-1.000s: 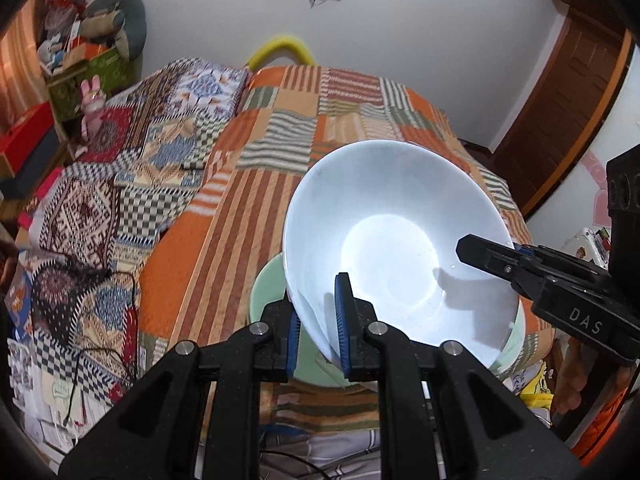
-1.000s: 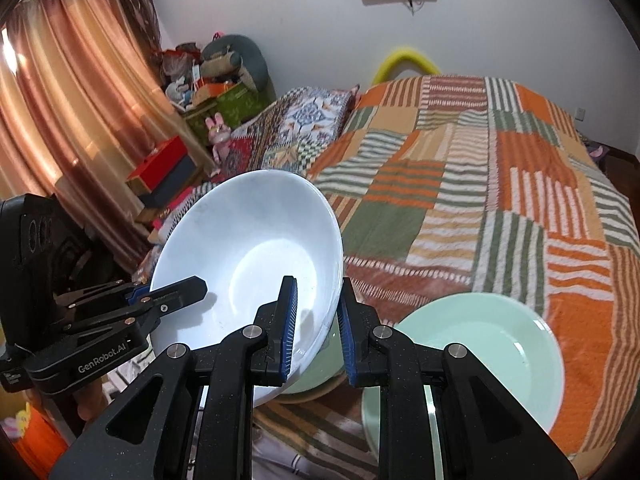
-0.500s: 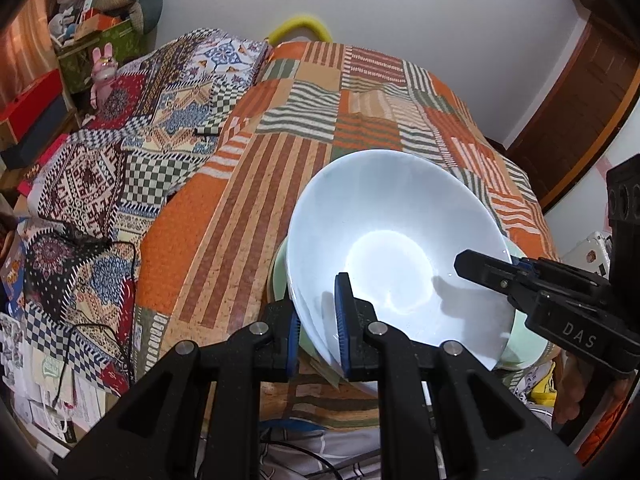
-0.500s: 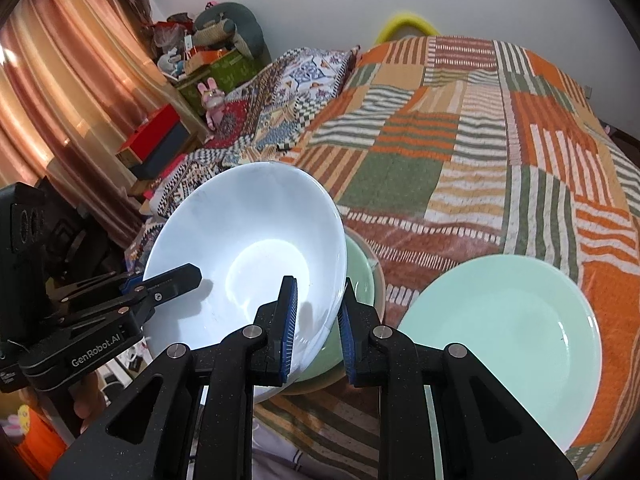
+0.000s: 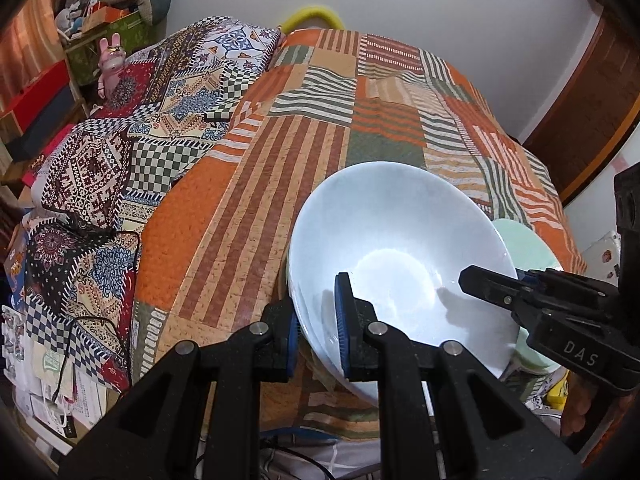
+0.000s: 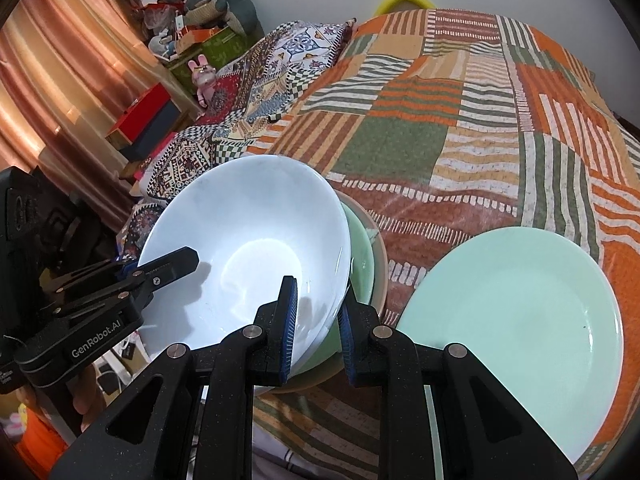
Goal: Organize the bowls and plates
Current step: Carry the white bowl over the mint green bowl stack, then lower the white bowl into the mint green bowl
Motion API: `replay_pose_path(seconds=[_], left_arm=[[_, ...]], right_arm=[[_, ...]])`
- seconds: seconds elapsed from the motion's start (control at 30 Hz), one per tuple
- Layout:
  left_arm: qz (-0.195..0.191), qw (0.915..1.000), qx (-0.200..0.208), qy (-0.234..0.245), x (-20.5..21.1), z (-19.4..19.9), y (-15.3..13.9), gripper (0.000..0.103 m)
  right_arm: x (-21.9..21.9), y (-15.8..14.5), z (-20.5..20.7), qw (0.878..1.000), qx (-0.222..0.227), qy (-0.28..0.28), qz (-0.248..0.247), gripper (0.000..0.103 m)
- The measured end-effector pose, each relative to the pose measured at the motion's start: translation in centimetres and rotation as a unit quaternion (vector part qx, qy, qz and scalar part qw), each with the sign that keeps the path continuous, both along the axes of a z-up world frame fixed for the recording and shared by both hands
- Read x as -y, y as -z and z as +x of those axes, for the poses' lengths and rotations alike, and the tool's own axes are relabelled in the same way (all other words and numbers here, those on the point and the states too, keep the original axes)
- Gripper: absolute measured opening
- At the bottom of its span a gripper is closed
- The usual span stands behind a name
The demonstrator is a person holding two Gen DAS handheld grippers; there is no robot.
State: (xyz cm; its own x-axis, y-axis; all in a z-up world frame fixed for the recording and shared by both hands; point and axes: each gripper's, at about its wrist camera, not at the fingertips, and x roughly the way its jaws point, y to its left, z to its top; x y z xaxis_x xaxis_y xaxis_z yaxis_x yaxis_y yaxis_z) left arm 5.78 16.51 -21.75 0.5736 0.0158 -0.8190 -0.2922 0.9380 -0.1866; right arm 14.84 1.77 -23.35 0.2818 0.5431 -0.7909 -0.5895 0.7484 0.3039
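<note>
Bowl [image 5: 400, 264] rim pinched between both grippers' fingers [image 6: 290, 320].

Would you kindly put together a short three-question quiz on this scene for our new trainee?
1. True or false: both tongs are clamped on the rim of the white bowl.
2. What lies directly under the white bowl? A) a green dish nested in a tan one, B) a folded towel, C) a red box.
3. Fill in: on the striped bedspread, to the right of the stack in the right wrist view, lies a pale green ____.

Key:
1. True: the left tongs and right tongs each pinch the rim, on opposite sides.
2. A.
3. Plate.
</note>
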Motion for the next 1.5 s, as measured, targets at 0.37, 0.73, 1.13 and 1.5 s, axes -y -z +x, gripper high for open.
replay_pose_path(seconds=[0.37, 0.73, 1.13, 1.5], left_arm=[[0.006, 0.9999, -0.012, 0.003, 0.1, 0.9, 1.0, 0.015], [0.019, 0.9997, -0.017, 0.002, 0.3, 1.1, 0.7, 0.015], [0.087, 0.9960, -0.019, 0.001, 1.2, 1.1, 0.3, 0.023], [0.081, 0.9967, -0.002, 0.009, 1.5, 0.9, -0.5, 0.024]], right_arm=[[0.1, 0.9, 0.6, 1.000, -0.013, 0.005, -0.003, 0.018], [-0.3, 0.9, 0.1, 1.000, 0.005, -0.002, -0.015, 0.018], [-0.1, 0.9, 0.2, 1.000, 0.006, -0.002, -0.014, 0.020], [0.0, 0.1, -0.4, 0.999, 0.027, -0.003, -0.023, 0.023]])
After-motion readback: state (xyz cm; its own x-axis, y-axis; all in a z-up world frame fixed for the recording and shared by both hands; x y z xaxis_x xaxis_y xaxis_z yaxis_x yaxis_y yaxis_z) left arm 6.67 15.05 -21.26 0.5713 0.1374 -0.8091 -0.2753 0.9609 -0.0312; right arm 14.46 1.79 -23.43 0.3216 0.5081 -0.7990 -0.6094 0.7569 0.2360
